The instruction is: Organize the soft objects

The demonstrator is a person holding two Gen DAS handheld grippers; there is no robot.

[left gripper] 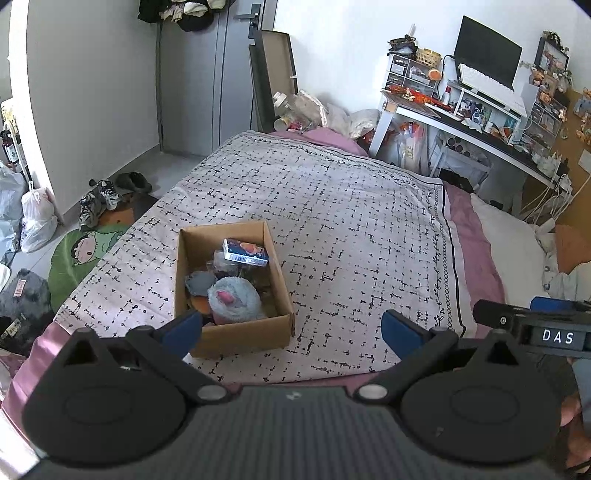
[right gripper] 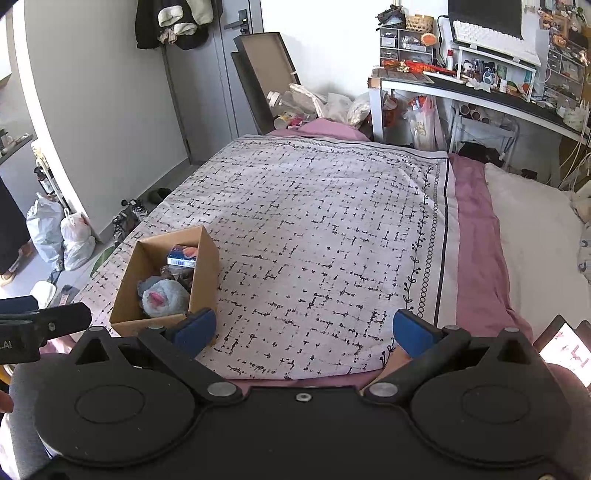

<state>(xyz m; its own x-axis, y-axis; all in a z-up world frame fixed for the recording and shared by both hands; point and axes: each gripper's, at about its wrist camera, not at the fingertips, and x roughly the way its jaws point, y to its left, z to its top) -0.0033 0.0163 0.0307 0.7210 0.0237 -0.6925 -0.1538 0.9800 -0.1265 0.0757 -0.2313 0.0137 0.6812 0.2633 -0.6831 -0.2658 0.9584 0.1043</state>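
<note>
From where I stand, the job looks close to finished. The cardboard box [left gripper: 236,291] sits on the bed's patterned blanket [left gripper: 351,229], already holding a fluffy blue plush [left gripper: 234,301], a grey soft piece and a small printed packet [left gripper: 245,253]. No loose soft things lie on the blanket. The left claw [left gripper: 291,330] and right claw [right gripper: 304,330] both hang spread apart and empty above the near edge.

You are working in a home bedroom. A bed [left gripper: 332,206] with a patterned blanket [right gripper: 314,229] fills the near centre; a cluttered desk [left gripper: 461,125] with a monitor [left gripper: 487,51] stands far right, and clothes [right gripper: 173,22] hang by the far door [right gripper: 221,74].
</note>
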